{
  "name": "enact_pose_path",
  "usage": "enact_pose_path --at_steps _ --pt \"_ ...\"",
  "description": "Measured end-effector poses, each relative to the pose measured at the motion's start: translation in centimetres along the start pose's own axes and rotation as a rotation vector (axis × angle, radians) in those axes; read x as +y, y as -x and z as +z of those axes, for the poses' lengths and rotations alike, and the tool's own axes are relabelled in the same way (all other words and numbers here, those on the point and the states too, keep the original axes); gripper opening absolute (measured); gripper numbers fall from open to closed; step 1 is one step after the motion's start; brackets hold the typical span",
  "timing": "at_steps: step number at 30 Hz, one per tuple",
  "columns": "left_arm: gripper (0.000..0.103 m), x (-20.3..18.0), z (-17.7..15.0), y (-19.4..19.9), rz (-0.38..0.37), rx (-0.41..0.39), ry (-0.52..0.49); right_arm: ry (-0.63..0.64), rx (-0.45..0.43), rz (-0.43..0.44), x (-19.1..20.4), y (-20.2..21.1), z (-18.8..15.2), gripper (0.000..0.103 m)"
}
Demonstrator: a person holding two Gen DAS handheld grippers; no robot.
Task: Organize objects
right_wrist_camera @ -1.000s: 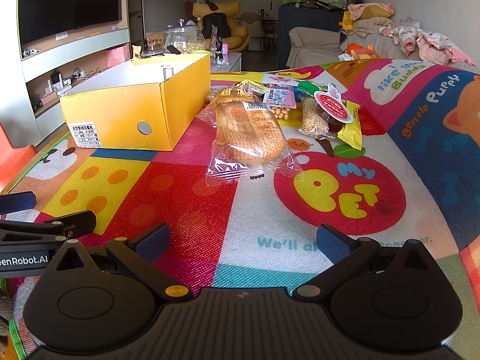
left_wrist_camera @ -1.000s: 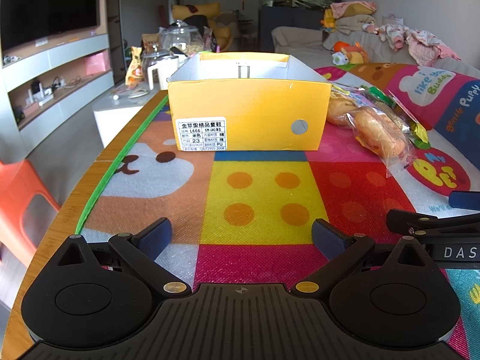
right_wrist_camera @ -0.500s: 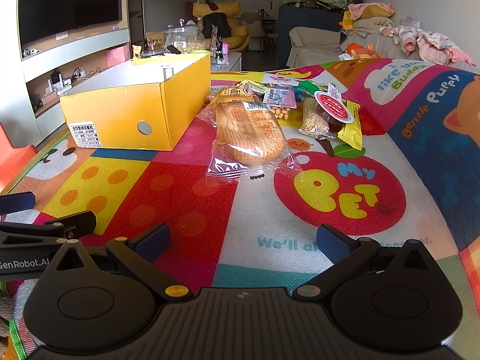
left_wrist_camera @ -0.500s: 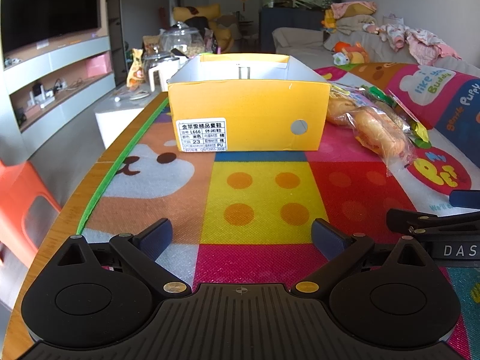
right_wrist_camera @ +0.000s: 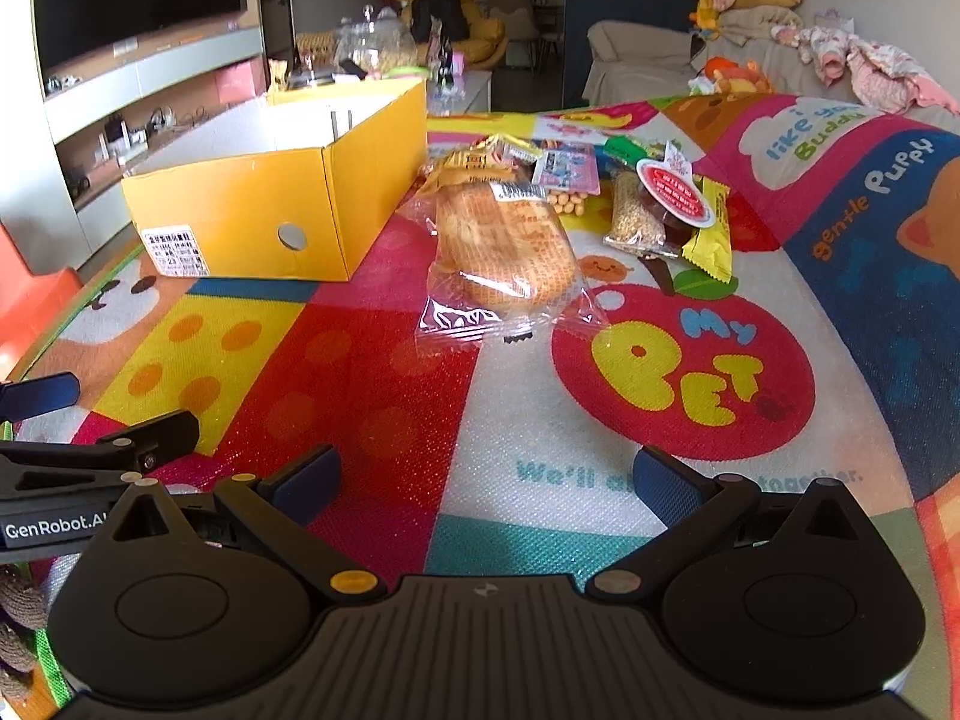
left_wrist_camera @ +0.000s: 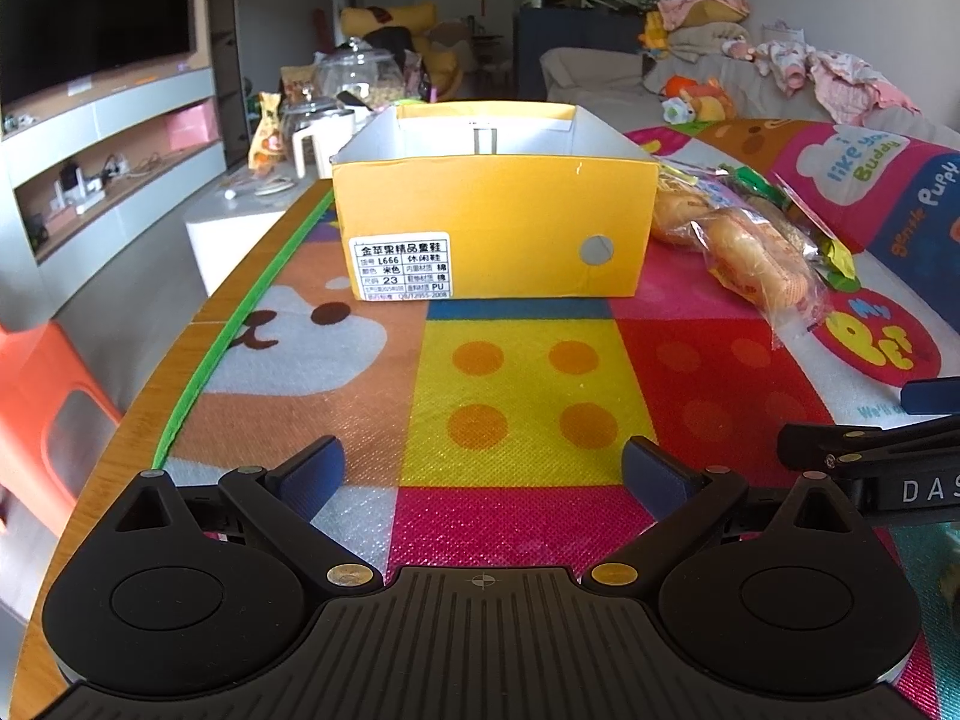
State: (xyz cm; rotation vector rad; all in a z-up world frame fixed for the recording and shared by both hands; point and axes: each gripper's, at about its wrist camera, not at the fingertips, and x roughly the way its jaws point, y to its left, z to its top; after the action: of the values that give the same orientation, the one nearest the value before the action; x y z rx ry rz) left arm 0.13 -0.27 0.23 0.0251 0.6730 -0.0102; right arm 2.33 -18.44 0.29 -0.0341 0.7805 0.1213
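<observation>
— Nothing much has shifted since a second ago: you've held both grippers low at the near edge of the table, and the snacks lie where they lay.

— So where do I stand?

— At the start, by my reading. From left to right: your left gripper (left_wrist_camera: 483, 471) has its jaws spread wide with nothing between them, pointed at the box (left_wrist_camera: 492, 234), which sits toward the far left edge and looks empty from here. Your right gripper (right_wrist_camera: 486, 477) is likewise wide apart and holding nothing.

— And the things to sort?

— Just right of the box, mid-table: the bread packet (right_wrist_camera: 504, 246) nearest you, a peanut packet (right_wrist_camera: 567, 174) behind it, then the sesame bar (right_wrist_camera: 639, 210) and the yellow wrapper (right_wrist_camera: 711, 228) further right. None is in the box yet.

— Next move?

— Probably reach your right gripper forward to the bread packet. Its film is slippery, so close across the loaf's middle, not the crimped end, then carry it left over the box wall.
</observation>
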Motion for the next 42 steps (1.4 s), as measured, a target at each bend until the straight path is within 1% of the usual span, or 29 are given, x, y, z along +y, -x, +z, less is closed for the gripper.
enact_pose_path --at_steps 4,9,10,13,14,15,18,20,22,24,27,30,32,35,38,40,42 --pt "0.102 0.1 0.0 0.0 -0.004 0.003 -0.005 -0.009 0.039 -0.019 0.2 -0.2 0.4 0.103" --pt "0.101 0.5 0.3 0.0 -0.036 0.019 -0.026 -0.034 0.118 -0.041 0.3 -0.5 1.4 0.103" --pt "0.101 0.6 0.5 0.0 -0.043 0.034 -0.035 -0.036 0.136 -0.045 0.3 -0.6 1.7 0.103" --pt "0.100 1.5 1.9 0.3 -0.069 0.127 -0.017 -0.041 0.221 -0.051 0.3 -1.0 2.7 0.103" --pt "0.100 2.0 2.3 0.6 -0.078 0.141 -0.003 -0.043 0.256 -0.056 0.3 -1.0 3.1 0.103" --pt "0.100 2.6 3.0 1.1 -0.082 0.148 0.004 -0.047 0.271 -0.072 0.4 -0.7 3.4 0.103" --pt "0.100 4.3 5.2 2.5 -0.103 0.179 0.038 -0.056 0.261 -0.106 0.8 1.7 4.4 0.103" --pt "0.100 5.8 7.2 3.5 -0.122 0.227 0.085 -0.052 0.264 -0.116 1.2 4.2 6.0 0.103" --pt "0.100 7.1 9.3 4.5 -0.156 0.278 0.109 -0.063 0.259 -0.099 1.6 7.5 7.9 0.103" --pt "0.100 8.0 11.2 5.2 -0.184 0.327 0.103 -0.054 0.283 -0.087 2.2 10.5 10.1 0.103" --pt "0.100 9.0 13.9 5.8 -0.209 0.422 0.094 -0.028 0.307 -0.112 3.1 14.4 13.1 0.103" --pt "0.100 10.5 16.2 6.0 -0.222 0.494 0.159 -0.064 0.298 -0.128 2.6 17.6 16.3 0.103" --pt "0.100 11.3 17.7 5.9 -0.229 0.524 0.202 -0.111 0.285 -0.132 1.9 19.4 18.3 0.103" --pt "0.100 11.7 20.2 5.3 -0.257 0.535 0.244 -0.170 0.269 -0.158 0.8 21.6 20.7 0.103" --pt "0.100 11.5 22.9 5.1 -0.258 0.488 0.242 -0.217 0.239 -0.174 -0.6 23.1 22.6 0.103" --pt "0.100 11.4 24.6 5.1 -0.266 0.445 0.258 -0.203 0.206 -0.177 -1.1 23.9 23.6 0.103" --pt "0.100 11.3 25.7 5.0 -0.269 0.423 0.275 -0.142 0.171 -0.202 -1.2 24.3 24.3 0.103"
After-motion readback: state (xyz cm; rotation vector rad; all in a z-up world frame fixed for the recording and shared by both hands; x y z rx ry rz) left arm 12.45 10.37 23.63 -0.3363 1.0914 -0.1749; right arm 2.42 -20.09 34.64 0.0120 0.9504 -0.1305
